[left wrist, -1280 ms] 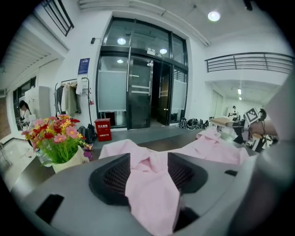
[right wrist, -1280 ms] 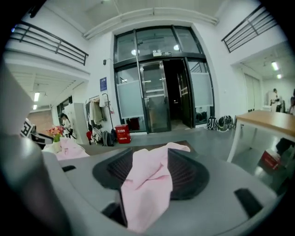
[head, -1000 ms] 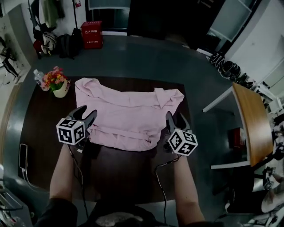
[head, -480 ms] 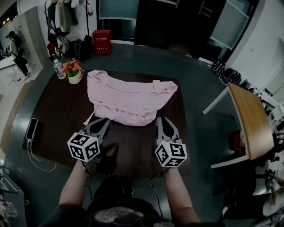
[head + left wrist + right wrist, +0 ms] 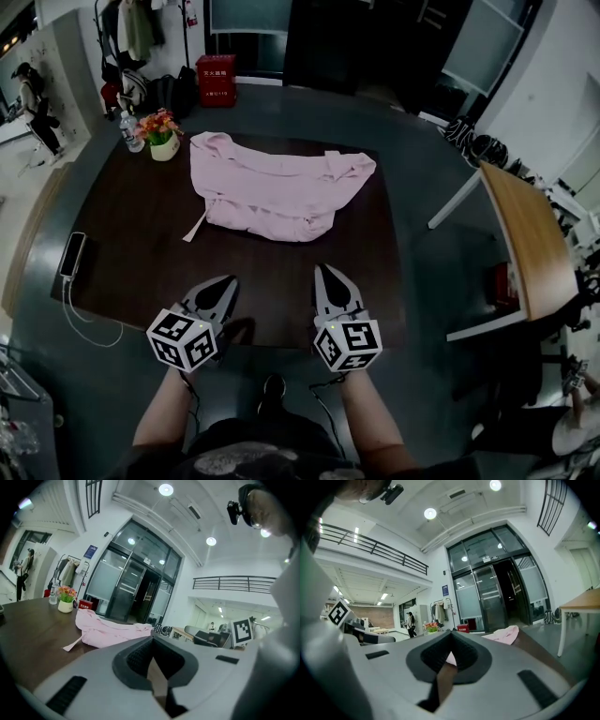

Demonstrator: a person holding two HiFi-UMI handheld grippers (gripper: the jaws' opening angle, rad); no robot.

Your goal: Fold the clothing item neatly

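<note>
The pink garment lies partly folded on the far half of the dark table, with a thin strap trailing off its left side. My left gripper hovers near the table's front edge, well short of the cloth. Its jaws have closed together and hold nothing. My right gripper is beside it, also shut and empty. In the left gripper view the garment shows beyond the shut left gripper. In the right gripper view the garment shows to the right of the right gripper.
A flower pot and a water bottle stand at the table's far left corner. A phone with a cable lies at the left edge. A light wooden table stands to the right. A person stands far left.
Both grippers have pulled back from the garment's near edge to the table's front edge. Their jaws have gone from open to shut. The garment stays on the table.
</note>
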